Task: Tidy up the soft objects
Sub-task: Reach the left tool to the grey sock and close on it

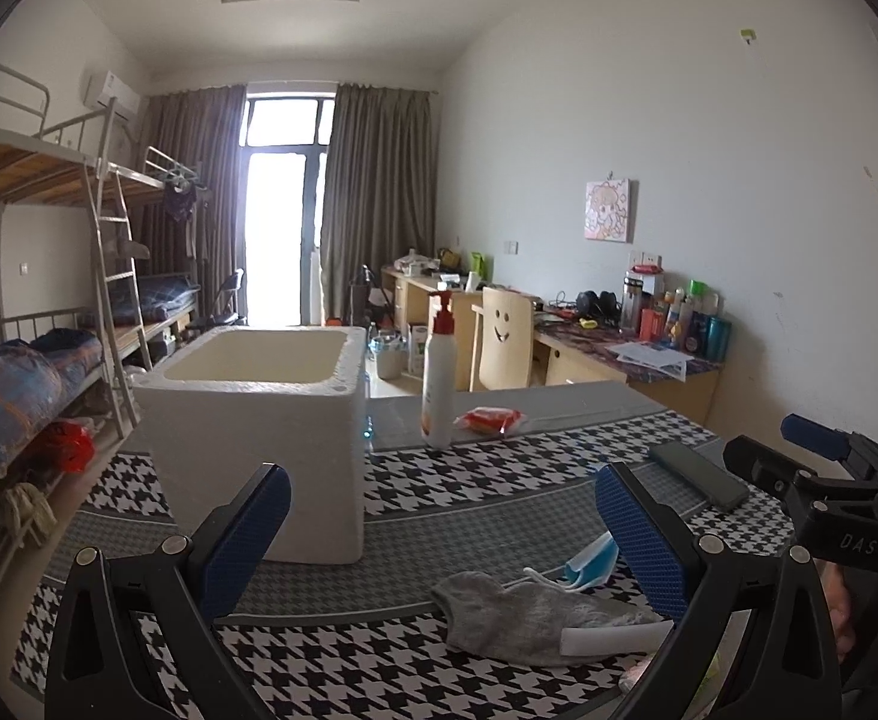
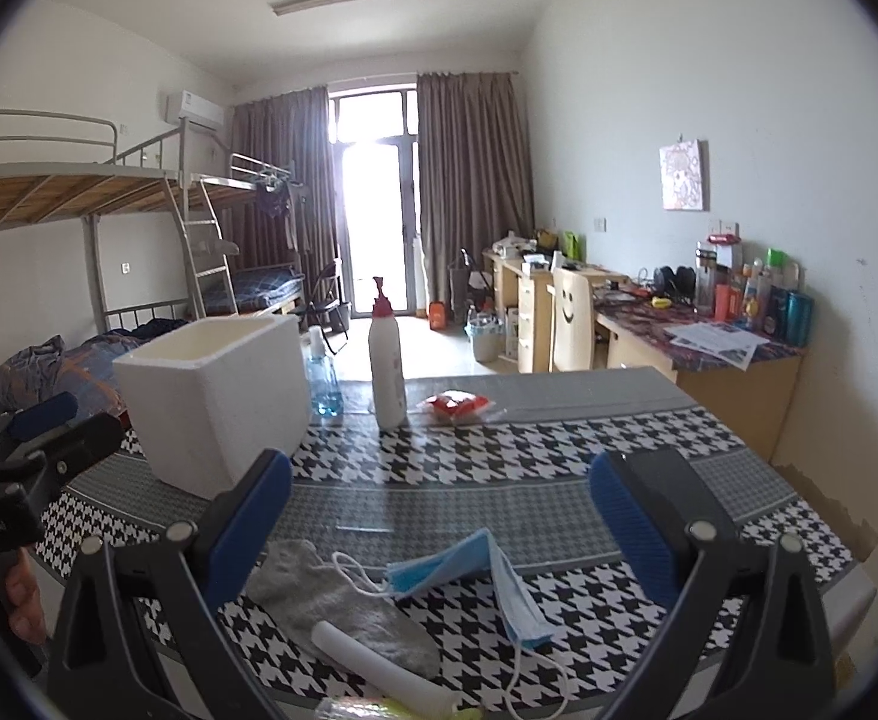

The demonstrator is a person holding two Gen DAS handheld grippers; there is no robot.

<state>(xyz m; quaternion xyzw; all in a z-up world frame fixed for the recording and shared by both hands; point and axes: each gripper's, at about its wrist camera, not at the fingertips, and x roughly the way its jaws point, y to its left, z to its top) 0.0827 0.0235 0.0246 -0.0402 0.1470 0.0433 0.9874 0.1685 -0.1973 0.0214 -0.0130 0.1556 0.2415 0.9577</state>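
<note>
A grey sock (image 1: 523,612) (image 2: 331,594) lies on the houndstooth tablecloth near the front edge. A blue face mask (image 1: 589,564) (image 2: 469,564) lies just right of it, with a white ear loop over the sock. A white roll (image 1: 613,639) (image 2: 379,663) rests on the sock. A white foam box (image 1: 259,420) (image 2: 217,402) stands open at the left. My left gripper (image 1: 439,534) is open and empty above the sock. My right gripper (image 2: 439,516) is open and empty above the mask; it also shows in the left wrist view (image 1: 799,456).
A white pump bottle (image 1: 439,372) (image 2: 386,360) and a red packet (image 1: 490,420) (image 2: 457,405) stand at the table's far side. A black phone (image 1: 697,474) lies at the right. A blue-liquid bottle (image 2: 322,378) is behind the box. Bunk beds are left, desks right.
</note>
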